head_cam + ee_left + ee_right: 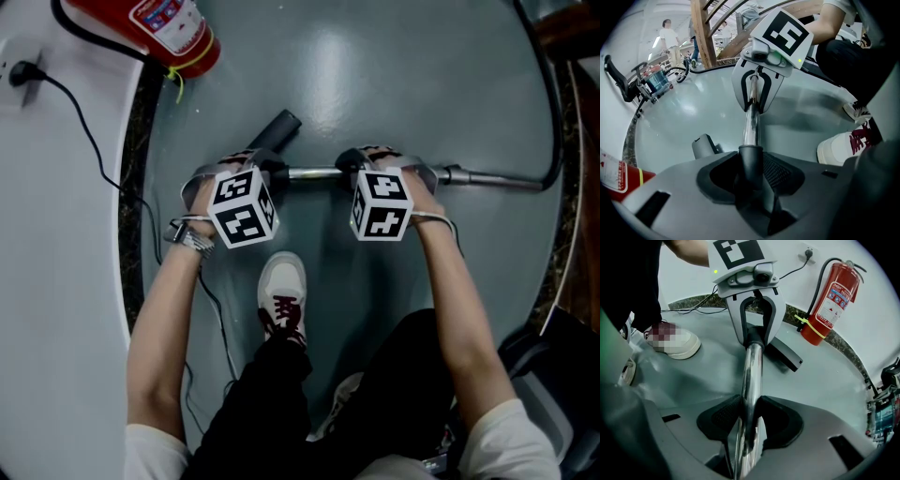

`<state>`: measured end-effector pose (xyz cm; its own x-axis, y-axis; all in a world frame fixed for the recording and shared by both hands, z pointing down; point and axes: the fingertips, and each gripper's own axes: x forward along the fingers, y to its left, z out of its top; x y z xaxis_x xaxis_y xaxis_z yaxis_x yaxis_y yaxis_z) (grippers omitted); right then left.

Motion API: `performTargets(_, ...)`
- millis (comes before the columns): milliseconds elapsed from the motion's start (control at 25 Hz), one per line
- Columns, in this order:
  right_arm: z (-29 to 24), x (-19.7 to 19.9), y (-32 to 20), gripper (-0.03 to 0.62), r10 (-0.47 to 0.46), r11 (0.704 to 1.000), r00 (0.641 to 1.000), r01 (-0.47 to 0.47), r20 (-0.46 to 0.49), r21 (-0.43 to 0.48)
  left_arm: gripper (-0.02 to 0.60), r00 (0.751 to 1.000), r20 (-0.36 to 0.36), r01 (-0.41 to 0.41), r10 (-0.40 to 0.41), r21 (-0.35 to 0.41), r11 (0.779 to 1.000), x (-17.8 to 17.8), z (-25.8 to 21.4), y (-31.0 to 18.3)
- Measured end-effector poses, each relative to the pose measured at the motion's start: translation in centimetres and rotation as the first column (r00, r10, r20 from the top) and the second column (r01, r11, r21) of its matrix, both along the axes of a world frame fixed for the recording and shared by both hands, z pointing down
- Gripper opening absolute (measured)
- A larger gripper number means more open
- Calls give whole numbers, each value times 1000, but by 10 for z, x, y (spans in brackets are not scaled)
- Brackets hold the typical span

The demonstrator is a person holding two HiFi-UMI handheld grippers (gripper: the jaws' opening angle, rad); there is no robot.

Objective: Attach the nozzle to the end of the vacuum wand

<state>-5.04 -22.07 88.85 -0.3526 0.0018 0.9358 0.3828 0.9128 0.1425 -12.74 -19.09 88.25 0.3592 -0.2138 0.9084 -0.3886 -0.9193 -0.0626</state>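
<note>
Grey-green floor (375, 84) with chrome vacuum wand (314, 173) lying across it, left gripper (750, 180) jaws clamped on dark collar (750, 164) at its end, right gripper (746, 427) jaws clamped on the tube further along, black nozzle (277, 128) angled away just beside the left one.

Silver chrome wand (319, 172); dark grey nozzle (278, 127); black-and-white square-patterned cubes on left gripper (259, 167) and right gripper (362, 161); red fire extinguisher (155, 28); grey-green floor (375, 84); white shoe (281, 281), maroon laces.
</note>
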Motion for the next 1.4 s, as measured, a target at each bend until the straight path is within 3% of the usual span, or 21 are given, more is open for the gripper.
performTargets(1400, 11, -1, 4, 158, 0, 1000, 1000, 0, 20, 16, 161, 995, 101, -21, 18, 26, 999, 3, 13, 5)
